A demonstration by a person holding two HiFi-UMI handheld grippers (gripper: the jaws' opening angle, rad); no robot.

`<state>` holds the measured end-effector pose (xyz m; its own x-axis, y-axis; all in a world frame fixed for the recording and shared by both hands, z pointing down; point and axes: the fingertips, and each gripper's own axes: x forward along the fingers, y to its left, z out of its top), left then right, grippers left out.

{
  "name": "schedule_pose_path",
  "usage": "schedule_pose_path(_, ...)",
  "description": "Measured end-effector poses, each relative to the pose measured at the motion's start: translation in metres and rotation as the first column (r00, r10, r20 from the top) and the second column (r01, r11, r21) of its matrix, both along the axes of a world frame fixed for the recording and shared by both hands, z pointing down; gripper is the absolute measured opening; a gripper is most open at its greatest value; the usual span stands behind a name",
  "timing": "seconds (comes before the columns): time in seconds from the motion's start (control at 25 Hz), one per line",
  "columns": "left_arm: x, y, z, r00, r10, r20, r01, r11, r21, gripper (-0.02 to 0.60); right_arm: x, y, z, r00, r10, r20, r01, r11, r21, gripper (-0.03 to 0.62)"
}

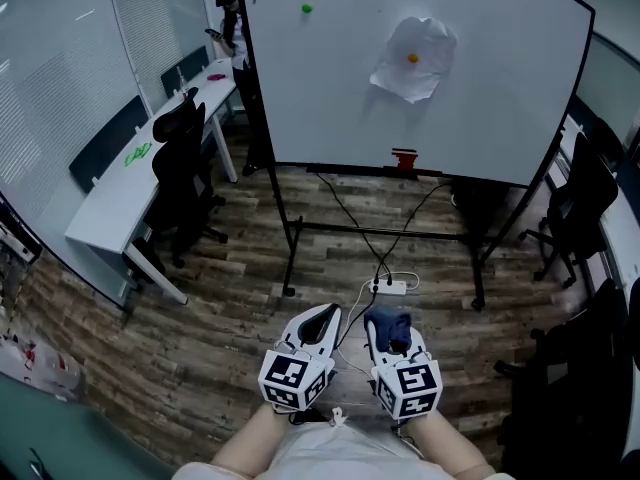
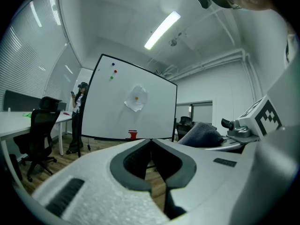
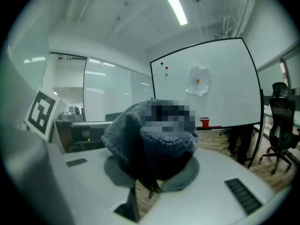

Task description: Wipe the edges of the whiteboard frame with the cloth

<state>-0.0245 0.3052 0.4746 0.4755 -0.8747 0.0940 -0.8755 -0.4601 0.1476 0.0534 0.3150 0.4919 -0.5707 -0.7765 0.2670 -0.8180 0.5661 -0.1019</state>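
Observation:
A white whiteboard [image 1: 420, 78] in a black frame stands on a wheeled stand some way ahead, with a paper sheet [image 1: 414, 58] pinned to it. It also shows in the left gripper view as whiteboard [image 2: 133, 107] and in the right gripper view as whiteboard [image 3: 206, 86]. My right gripper [image 1: 388, 330] is shut on a dark blue cloth [image 1: 390, 328], bunched between its jaws as cloth [image 3: 150, 135]. My left gripper [image 1: 322, 320] is shut with nothing in it, its jaw tips meeting [image 2: 150, 140]. Both are held low, close to my body, well short of the board.
A white desk [image 1: 150, 168] with a black office chair [image 1: 185, 158] stands at the left. More black chairs [image 1: 580, 198] sit at the right. A power strip [image 1: 390, 287] and cables lie on the wood floor under the board. A person [image 1: 232, 18] stands behind the board's left edge.

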Motion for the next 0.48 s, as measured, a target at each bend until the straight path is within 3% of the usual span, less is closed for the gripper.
schedule_pose_path(0.2,-0.046,-0.03,0.003,1.0,0.021,0.018,-0.021,1.0,0.005,0.02,-0.049,-0.031,-0.001,1.0,0.008,0.002,-0.008,1.0,0.014,0.069)
schedule_pose_path(0.48,-0.145,-0.094,-0.001,1.0,0.029,-0.009,-0.029,1.0,0.005,0.02,-0.14,-0.094,-0.005,0.999,0.045,-0.001,-0.045,0.999,0.011,0.069)
